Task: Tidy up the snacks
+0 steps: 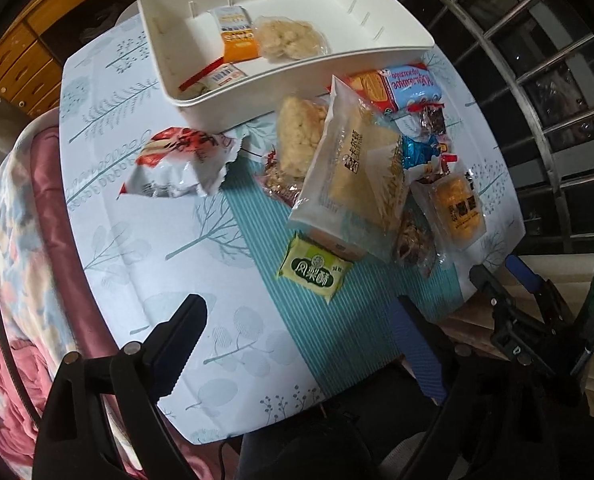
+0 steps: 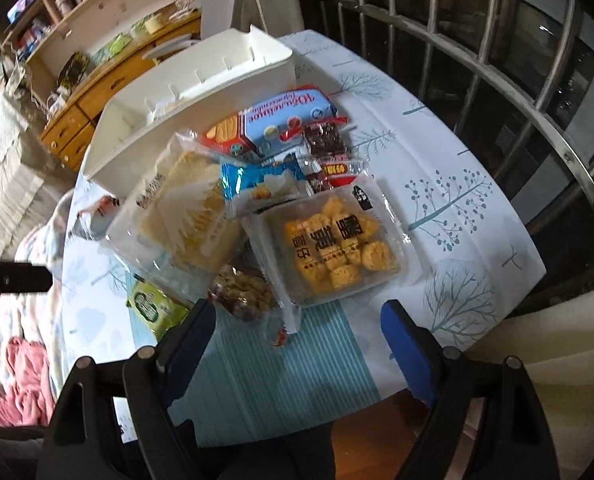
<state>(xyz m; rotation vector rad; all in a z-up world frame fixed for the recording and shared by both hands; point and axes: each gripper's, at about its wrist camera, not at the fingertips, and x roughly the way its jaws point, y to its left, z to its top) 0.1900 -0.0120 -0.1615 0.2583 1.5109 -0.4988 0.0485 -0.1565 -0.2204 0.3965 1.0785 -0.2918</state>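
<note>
While both grippers hang empty above the near edge of the counter [image 1: 145, 216], the step in hand looks like choosing the next packet to move. The left gripper [image 1: 297, 332] has its jaws spread wide, as does the right gripper [image 2: 297, 320]. Nearest the left jaws, ahead and unheld, lies the green pineapple-cake packet [image 1: 315, 272]. Just ahead of the right jaws lies the clear tray of yellow puffs [image 2: 337, 248], so a short forward reach and closing on its near edge would likely take it. Behind these the sandwich bag [image 1: 357, 176] tops the heap, and the red-and-white bag [image 1: 177, 164] lies apart to the left. Farthest stands the white bin [image 1: 397, 52], already holding about 3 snacks.
</note>
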